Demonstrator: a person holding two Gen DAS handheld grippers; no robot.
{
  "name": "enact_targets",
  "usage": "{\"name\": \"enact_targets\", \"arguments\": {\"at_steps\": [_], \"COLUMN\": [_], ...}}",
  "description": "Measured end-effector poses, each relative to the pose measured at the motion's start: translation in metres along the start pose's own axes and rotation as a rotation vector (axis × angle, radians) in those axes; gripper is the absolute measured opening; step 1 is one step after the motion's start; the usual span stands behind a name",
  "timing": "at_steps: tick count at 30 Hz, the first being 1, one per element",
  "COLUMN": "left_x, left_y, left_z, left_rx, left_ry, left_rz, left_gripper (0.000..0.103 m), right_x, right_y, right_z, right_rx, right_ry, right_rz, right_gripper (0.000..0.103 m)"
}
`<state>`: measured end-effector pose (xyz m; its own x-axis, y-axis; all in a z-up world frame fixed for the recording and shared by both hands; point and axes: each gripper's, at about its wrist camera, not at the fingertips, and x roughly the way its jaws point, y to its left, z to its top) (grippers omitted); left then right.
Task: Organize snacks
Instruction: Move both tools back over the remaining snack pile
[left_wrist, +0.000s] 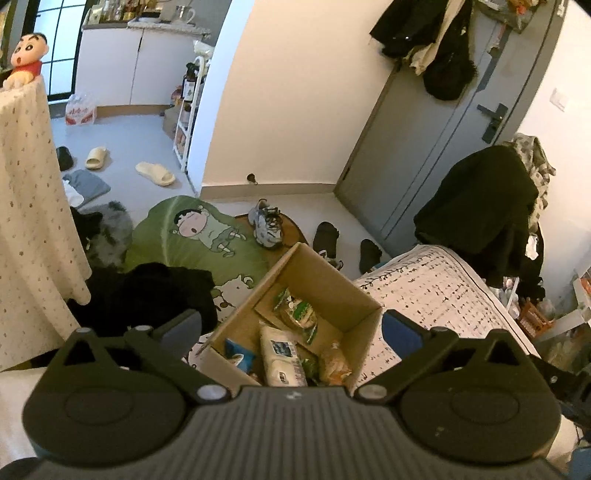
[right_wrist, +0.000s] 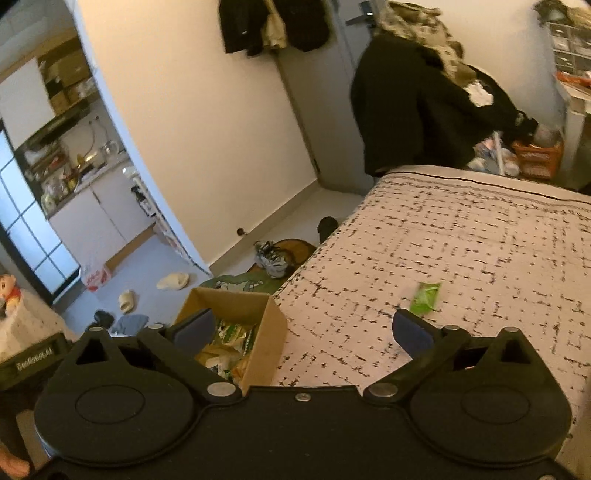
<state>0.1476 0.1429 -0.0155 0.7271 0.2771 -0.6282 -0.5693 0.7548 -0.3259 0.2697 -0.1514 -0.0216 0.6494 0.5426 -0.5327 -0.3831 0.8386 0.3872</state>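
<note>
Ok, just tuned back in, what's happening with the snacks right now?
A person is sorting snacks with a claw in each hand. Both the left claw and the right claw are wide open and empty. The cardboard box at the edge of the bed already holds several snack packets, including a white packet. One green packet still lies on the bedspread, just ahead of the right claw's right finger.

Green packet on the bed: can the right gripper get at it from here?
Probably yes. The right gripper is open and empty, and the green packet lies alone on the bedspread, just beyond its right finger, with nothing between.
</note>
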Motion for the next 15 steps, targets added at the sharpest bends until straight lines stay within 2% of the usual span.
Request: {"name": "enact_targets", "arguments": {"at_steps": [4, 9, 15], "left_x": [-0.007, -0.01, -0.011], "left_y": [-0.007, -0.016, -0.031], "left_z": [-0.005, -0.011, -0.024], "left_rx": [0.012, 0.024, 0.04], "left_ry": [-0.004, 0.005, 0.029], "left_rz": [-0.014, -0.031, -0.08], "left_gripper": [0.103, 0.103, 0.103], "right_x": [-0.01, -0.017, -0.028], "right_y": [-0.021, -0.045, -0.066], "right_z": [-0.003, -0.011, -0.021], "right_rx": [0.064, 0.1, 0.092], "right_ry": [0.002, 0.003, 0.028], "right_rz": [0.002, -0.057, -0.072], "right_gripper": [0.103, 0.103, 0.103]}}
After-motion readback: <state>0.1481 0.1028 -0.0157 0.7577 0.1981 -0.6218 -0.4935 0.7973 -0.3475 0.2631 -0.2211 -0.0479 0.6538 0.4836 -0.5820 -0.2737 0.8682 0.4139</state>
